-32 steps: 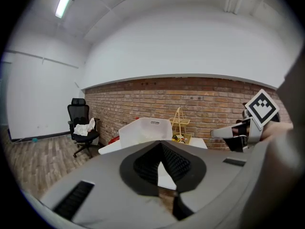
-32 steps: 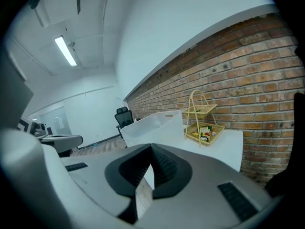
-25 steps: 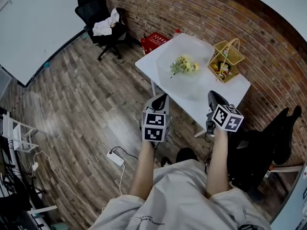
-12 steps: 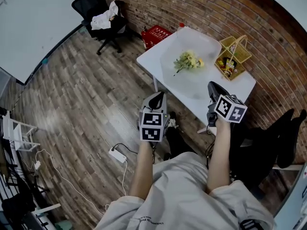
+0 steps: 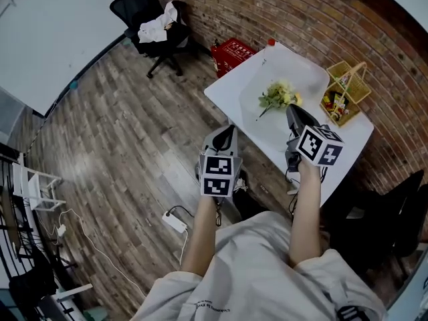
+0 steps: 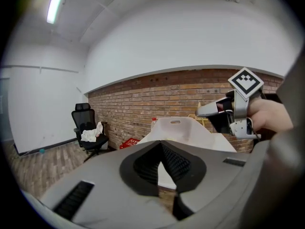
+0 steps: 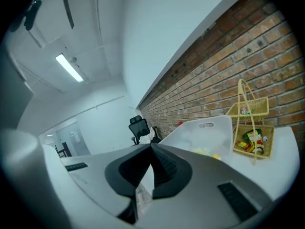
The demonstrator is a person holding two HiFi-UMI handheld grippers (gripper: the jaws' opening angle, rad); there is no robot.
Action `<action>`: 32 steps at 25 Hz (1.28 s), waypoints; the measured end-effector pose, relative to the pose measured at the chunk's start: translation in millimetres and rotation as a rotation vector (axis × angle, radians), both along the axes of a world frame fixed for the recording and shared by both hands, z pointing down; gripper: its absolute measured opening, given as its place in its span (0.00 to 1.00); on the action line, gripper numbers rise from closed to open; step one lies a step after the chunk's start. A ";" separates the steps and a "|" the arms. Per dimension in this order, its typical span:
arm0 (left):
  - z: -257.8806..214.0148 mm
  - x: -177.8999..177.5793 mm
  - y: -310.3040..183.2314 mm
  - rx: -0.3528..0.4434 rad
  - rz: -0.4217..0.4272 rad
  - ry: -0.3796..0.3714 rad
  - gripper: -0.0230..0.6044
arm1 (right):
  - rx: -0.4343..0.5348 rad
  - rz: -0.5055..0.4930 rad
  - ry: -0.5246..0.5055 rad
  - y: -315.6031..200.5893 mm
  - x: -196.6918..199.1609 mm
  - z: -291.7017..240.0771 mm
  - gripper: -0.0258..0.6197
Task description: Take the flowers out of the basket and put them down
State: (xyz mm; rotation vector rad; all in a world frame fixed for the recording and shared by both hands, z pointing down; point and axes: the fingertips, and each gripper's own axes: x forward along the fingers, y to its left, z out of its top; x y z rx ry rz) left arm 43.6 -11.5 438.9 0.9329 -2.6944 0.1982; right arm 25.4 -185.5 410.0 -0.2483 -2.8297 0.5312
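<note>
A bunch of yellow-green flowers lies on a white tray on the white table; in the right gripper view the flowers show only as a yellow patch. The wicker basket stands at the table's right end with small packets inside, and the same basket is upright by the brick wall. My right gripper is shut and empty, over the table's near edge just right of the flowers. My left gripper hangs over the floor left of the table, its jaws closed on nothing.
A black office chair with a white cloth sits at the far left. A red crate and a red-capped bottle are by the table's far corner. A power strip lies on the wood floor. A dark chair stands at right.
Both grippers have moved forward toward the table. The right one now reaches over its near edge beside the flowers. Both stay closed and empty.
</note>
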 end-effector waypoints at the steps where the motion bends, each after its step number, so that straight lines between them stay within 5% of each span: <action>1: 0.2 -6.5 -0.5 0.010 -0.001 0.005 0.08 | 0.009 -0.007 0.002 0.8 -7.1 0.0 0.06; 16: 1.9 -116.3 -4.9 -0.034 -0.002 0.008 0.08 | -0.061 0.058 0.018 -25.6 -109.7 0.7 0.06; 32: 7.7 -205.4 -7.6 -0.087 0.078 0.056 0.08 | -0.126 0.208 0.164 -58.0 -194.3 59.8 0.06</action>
